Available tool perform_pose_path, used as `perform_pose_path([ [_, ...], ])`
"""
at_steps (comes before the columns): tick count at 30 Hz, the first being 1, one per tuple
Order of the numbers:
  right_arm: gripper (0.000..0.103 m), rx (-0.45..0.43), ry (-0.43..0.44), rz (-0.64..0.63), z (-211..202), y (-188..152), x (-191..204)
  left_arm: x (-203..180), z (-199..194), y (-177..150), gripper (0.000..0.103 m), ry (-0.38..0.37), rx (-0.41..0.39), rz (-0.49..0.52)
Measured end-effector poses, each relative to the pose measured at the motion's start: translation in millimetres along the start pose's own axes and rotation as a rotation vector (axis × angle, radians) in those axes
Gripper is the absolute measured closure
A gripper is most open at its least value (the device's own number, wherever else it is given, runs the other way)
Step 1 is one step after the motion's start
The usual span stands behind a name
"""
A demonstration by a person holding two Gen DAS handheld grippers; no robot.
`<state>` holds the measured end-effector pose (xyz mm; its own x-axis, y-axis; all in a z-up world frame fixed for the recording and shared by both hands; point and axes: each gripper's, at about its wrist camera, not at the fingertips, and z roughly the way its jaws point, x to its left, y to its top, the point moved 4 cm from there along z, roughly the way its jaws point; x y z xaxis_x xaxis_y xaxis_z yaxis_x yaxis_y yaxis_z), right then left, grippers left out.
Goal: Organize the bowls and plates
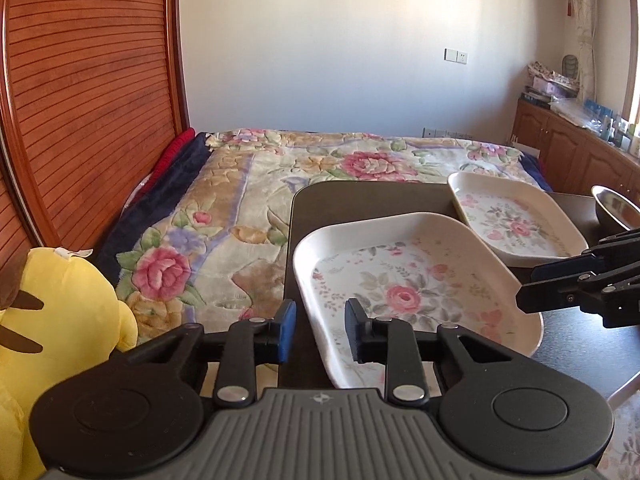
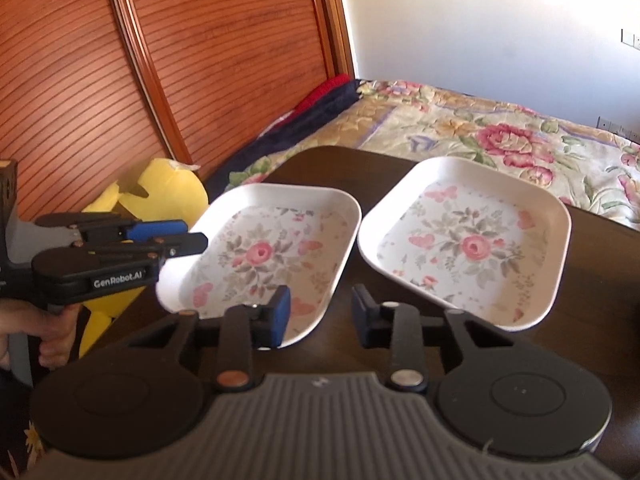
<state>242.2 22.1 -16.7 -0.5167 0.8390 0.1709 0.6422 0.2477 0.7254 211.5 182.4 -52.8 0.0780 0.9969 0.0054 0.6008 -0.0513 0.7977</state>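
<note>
White floral plates, two of them, flat on the dark surface beside the bed: near plate between both grippers, far plate just behind it, rims almost touching. Left gripper with jaws parted astride the near plate's left rim, not yet pinching. Right gripper likewise released, astride the same plate's opposite rim. Likely risks: a shallow bite on a thin, slick rim, hence slipping out on the lift; uneven closing or raising, hence tilting and clattering down; nudging the near plate into its neighbour; sliding it off the surface's edge onto the bed. Steel bowl well off to the right, apart from both plates.
</note>
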Motion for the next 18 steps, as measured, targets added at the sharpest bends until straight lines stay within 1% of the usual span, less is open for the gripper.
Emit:
perform_pose_path([
  [2,0.073,0.012,0.000,-0.002,5,1,0,1,2,-1,0.074,-0.001,0.003,-0.001],
  [8,0.075,0.033,0.011,-0.015,11,1,3,1,3,-3,0.075,-0.011,0.009,-0.001],
  [9,0.077,0.037,0.011,-0.017,12,0,3,1,4,-3,0.077,-0.014,0.011,0.002],
  [13,0.079,0.049,0.008,-0.022,16,1,2,0,5,-4,0.080,-0.017,0.014,0.006],
  [15,0.082,0.058,0.014,-0.017,19,1,2,0,5,-4,0.083,-0.018,0.014,0.002],
  [18,0.083,0.070,0.022,-0.012,22,2,0,-1,4,-5,0.085,-0.018,0.012,0.000],
])
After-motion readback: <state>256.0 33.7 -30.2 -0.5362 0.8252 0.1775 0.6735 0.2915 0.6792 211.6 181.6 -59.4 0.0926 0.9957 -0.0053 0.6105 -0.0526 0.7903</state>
